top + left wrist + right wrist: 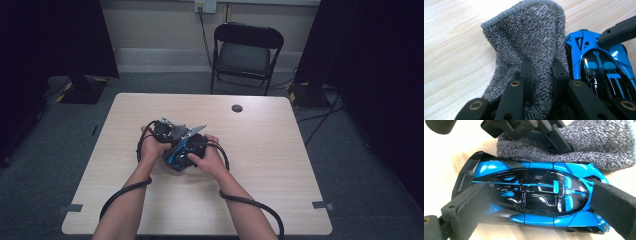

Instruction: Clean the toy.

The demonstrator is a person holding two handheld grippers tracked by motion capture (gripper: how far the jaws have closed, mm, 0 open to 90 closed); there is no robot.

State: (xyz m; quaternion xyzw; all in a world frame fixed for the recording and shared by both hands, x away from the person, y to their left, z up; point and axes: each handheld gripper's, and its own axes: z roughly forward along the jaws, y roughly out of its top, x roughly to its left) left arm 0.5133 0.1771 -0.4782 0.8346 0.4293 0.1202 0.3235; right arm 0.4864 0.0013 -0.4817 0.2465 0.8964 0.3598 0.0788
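1. At the left of the high view, the left gripper (167, 131) is held in the person's left hand (151, 148) over the middle of the light wooden table (280, 165), its cable looped back along the forearm.
2. In the left gripper view, the left gripper (541, 75) is seen clamped narrowly on a grey terry cloth (529, 40); a fold of the cloth is pinched between the two black jaws, and the rest rises ahead of the jaws as a rounded, hemmed flap.
3. Just right of those jaws, a blue and black toy car (599, 65) is seen touching the cloth's edge, lying on the table with its roof up.
4. In the high view, the car (176, 158) is found between the two hands, below the grippers, with a glimpse of blue showing.
5. In the right gripper view, the right gripper (534, 202) is seen set around the car (531, 195): one jaw lies against the tail end at the left, the other against the nose end at the right, so the car is held lengthwise between them.
6. Beyond the car from this gripper, the cloth (594, 142) is seen bunched on the table, touching the car's far side, with the left gripper (549, 137) gripping it from above.
7. At the right of the high view, the right gripper (192, 145) is held in the right hand (207, 160), close against the left one.
8. Well beyond both claws, a dark folding chair (245, 52) is seen standing behind the table.
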